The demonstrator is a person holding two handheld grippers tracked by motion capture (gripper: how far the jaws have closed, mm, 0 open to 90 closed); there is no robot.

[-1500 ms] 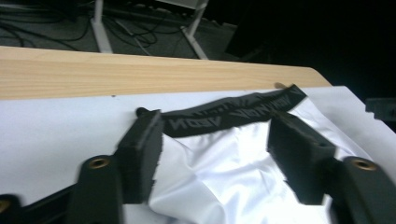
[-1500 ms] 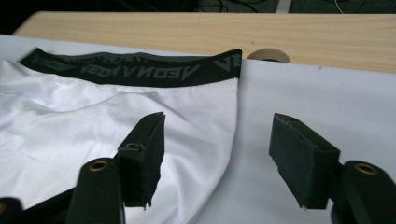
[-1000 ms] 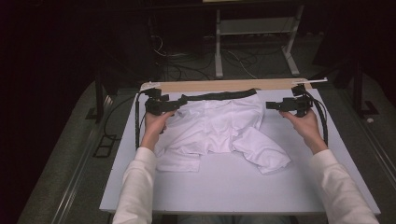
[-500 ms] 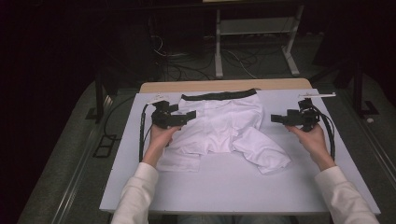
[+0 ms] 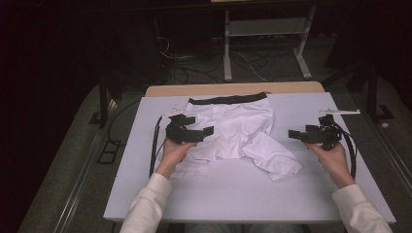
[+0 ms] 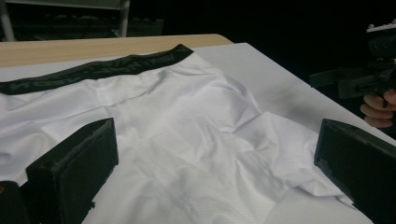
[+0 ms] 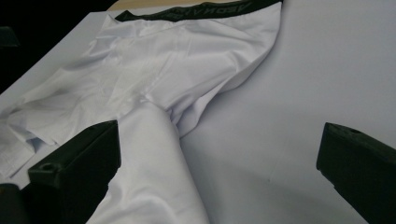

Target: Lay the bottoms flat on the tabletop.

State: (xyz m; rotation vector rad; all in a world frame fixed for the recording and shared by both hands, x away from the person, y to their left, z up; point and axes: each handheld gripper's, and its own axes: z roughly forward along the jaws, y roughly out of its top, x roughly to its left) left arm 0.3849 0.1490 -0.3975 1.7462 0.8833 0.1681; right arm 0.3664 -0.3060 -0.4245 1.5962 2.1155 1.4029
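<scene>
— Tongs first: what are they doing?
— Left gripper [image 5: 208, 131] and right gripper [image 5: 293, 134] both have jaws spread wide, holding nothing. They have moved back toward six o'clock.
— Where are the shorts?
— White shorts [image 5: 238, 131] lie mid-table [image 5: 340, 194], soft and wrinkly. Black waistband [image 5: 228, 99] faces twelve o'clock, legs point to six.

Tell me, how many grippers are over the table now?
2: the left gripper is over the white shorts' left side; the right gripper is right of the shorts, above the bare table.
</scene>
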